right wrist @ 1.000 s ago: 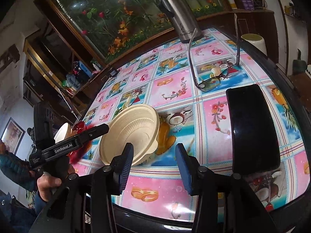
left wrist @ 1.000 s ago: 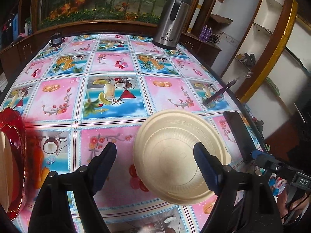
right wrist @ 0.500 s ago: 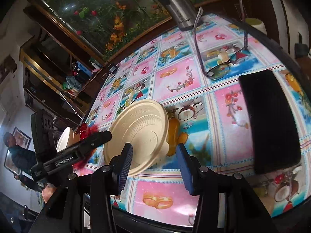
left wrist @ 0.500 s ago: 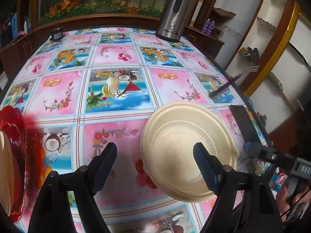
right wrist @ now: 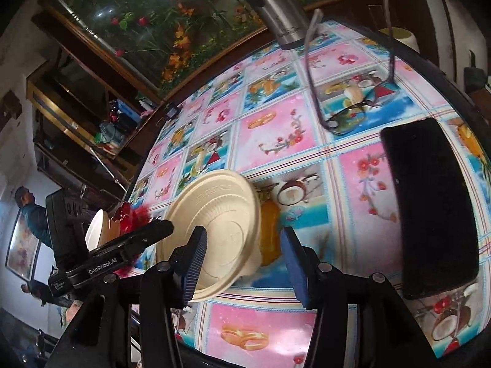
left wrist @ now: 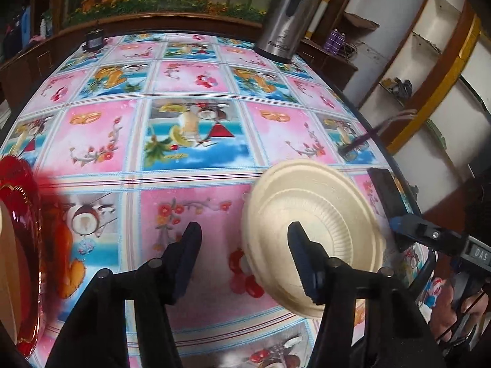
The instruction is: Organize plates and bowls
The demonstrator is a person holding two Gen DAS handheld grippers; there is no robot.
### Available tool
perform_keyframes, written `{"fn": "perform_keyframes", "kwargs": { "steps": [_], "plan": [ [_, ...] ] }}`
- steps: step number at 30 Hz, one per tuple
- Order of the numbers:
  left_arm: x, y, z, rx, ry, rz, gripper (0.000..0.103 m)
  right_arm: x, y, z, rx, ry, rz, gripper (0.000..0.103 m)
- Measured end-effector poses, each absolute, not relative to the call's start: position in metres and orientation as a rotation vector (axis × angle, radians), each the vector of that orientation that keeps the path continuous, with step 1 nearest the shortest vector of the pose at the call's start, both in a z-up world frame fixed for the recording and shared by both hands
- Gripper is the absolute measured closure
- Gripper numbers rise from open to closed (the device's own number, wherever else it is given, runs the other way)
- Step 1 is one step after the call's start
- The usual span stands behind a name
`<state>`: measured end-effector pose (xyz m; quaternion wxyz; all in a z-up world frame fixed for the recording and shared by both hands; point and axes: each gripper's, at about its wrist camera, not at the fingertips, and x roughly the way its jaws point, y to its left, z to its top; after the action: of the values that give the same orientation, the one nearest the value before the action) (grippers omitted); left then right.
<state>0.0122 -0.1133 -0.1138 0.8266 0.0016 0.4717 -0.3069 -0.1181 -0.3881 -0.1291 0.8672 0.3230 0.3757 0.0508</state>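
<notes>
A cream paper bowl [left wrist: 322, 214] stands tilted on the flowered tablecloth, its hollow toward my left gripper and its underside [right wrist: 221, 214] toward my right one. My left gripper [left wrist: 242, 230] is closing: its right finger is over the bowl's hollow and the left finger stands clear of the rim. My right gripper [right wrist: 242, 242] is open, with the bowl's right rim between its fingers and a gap to the right pad. A red plate [left wrist: 21, 202] with a pale bowl [right wrist: 95, 230] on it sits at the table's left edge.
A steel thermos [left wrist: 285, 18] stands at the far edge. Glasses [right wrist: 346, 113] and a black phone [right wrist: 429, 202] lie at the right, near the table's rim. A small black object [left wrist: 93, 40] sits at the back left. A person [right wrist: 30, 211] stands in the background.
My left gripper's fingers have drawn closer together. The cream bowl has tipped up steeper and shifted right in the left wrist view. My right gripper has come closer to the bowl.
</notes>
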Motion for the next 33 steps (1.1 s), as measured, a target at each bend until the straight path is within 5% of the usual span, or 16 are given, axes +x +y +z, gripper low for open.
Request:
{"fn": "perform_keyframes", "kwargs": {
  "steps": [10, 14, 21, 26, 33],
  "plan": [
    [0.015, -0.120, -0.119, -0.010, 1.020, -0.701, 0.046, -0.127, -0.392, -0.132, 0.711, 0.786, 0.092, 0.049],
    [0.022, -0.123, -0.127, -0.004, 1.038, -0.701, 0.056, -0.131, -0.396, -0.141, 0.750, 0.801, 0.095, 0.050],
    [0.024, -0.130, -0.139, 0.004, 1.054, -0.703, 0.064, -0.127, -0.371, -0.159, 0.774, 0.849, 0.179, 0.067],
    [0.019, -0.142, -0.144, 0.038, 1.061, -0.734, 0.084, -0.112, -0.364, -0.163, 0.750, 0.859, 0.161, 0.080],
    [0.007, -0.145, -0.135, 0.075, 1.017, -0.756, 0.084, -0.116, -0.363, -0.154, 0.705, 0.835, 0.134, 0.087]
  ]
}}
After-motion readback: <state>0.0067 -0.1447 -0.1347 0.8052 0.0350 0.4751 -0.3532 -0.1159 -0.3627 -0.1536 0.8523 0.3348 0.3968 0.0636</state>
